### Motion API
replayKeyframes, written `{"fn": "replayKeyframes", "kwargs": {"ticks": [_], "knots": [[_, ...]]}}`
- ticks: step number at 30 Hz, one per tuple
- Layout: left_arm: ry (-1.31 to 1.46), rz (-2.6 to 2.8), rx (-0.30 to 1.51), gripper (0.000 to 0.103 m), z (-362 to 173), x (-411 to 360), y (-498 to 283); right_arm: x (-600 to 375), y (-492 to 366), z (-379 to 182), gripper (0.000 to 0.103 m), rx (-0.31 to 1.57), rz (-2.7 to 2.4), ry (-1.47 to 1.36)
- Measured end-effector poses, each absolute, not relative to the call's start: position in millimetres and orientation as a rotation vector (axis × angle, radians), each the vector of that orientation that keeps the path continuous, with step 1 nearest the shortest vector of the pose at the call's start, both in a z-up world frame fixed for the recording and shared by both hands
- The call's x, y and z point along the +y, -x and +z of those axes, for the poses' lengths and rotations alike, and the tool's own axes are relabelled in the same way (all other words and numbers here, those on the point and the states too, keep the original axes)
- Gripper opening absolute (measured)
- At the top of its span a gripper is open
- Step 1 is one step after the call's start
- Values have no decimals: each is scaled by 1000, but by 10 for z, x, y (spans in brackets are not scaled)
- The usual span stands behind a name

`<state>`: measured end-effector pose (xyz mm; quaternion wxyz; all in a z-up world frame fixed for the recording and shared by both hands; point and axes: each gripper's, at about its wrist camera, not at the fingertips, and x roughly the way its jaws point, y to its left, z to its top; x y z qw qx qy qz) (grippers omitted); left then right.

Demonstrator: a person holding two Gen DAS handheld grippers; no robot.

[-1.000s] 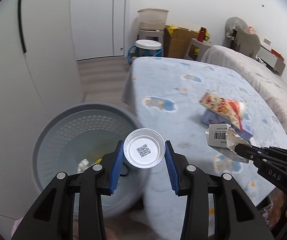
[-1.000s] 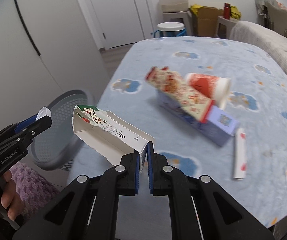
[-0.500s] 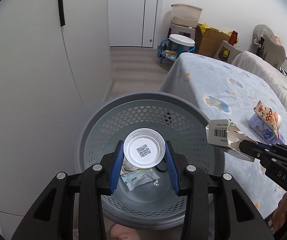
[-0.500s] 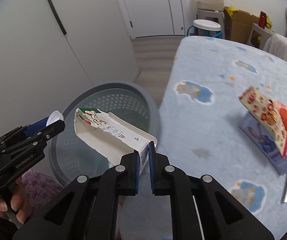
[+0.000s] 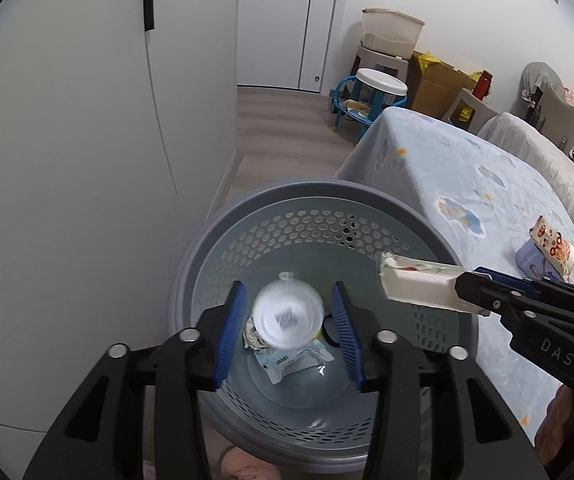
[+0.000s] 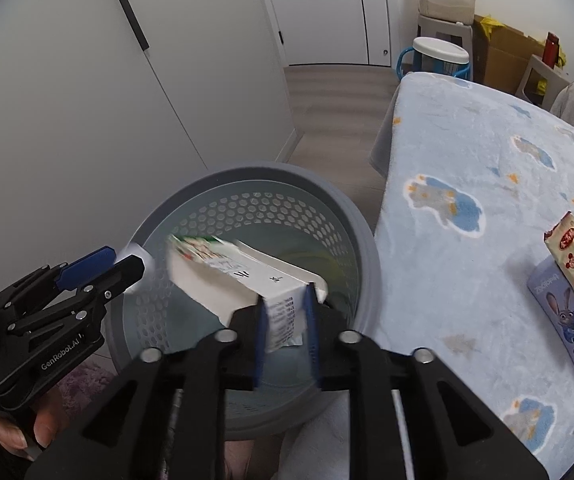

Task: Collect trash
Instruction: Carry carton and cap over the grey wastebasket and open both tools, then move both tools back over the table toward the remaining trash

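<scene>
Grey bin (image 5: 223,240) under both opening grippers (cup (image 5: 289,316), carton (image 6: 243,280) between fingers).

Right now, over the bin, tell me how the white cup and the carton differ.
The white cup is small and round; the carton is long and boxy. The white cup sits between the left gripper pads, the carton between the right gripper pads. Both grippers are opening over the grey bin.

The white cup (image 5: 289,316) between the left gripper (image 5: 290,326)'s opening jaws is motion-blurred, its printed code unreadable. It hides part of the wrappers (image 5: 293,358) beneath, in the basket (image 5: 247,216). Between the right gripper (image 6: 285,322)'s opening jaws, the carton (image 6: 243,280)'s far end is smeared. The bed (image 6: 467,160) runs off the right edge.
</scene>
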<state>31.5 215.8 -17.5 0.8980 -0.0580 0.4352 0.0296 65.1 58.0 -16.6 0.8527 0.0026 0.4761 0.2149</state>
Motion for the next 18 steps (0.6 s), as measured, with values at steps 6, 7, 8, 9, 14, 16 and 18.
{"fn": "replayKeyframes", "kwargs": {"ticks": [6, 7, 8, 9, 14, 16, 18], "knots": [[130, 80, 890, 63, -166, 2215, -304, 618, -643, -126, 47, 974, 453, 4], [132, 80, 890, 63, -166, 2215, -306, 620, -642, -137, 47, 977, 452, 3], [133, 80, 891, 63, -167, 2224, -301, 620, -638, -140, 47, 979, 452, 2], [134, 81, 892, 64, -171, 2227, -301, 617, -643, -144, 47, 981, 451, 2], [137, 89, 893, 64, -175, 2229, -312, 625, -622, -147, 47, 982, 451, 4], [136, 90, 893, 64, -174, 2220, -323, 626, -620, -151, 47, 984, 451, 4], [134, 91, 893, 64, -174, 2221, -320, 622, -608, -159, 47, 985, 451, 2]]}}
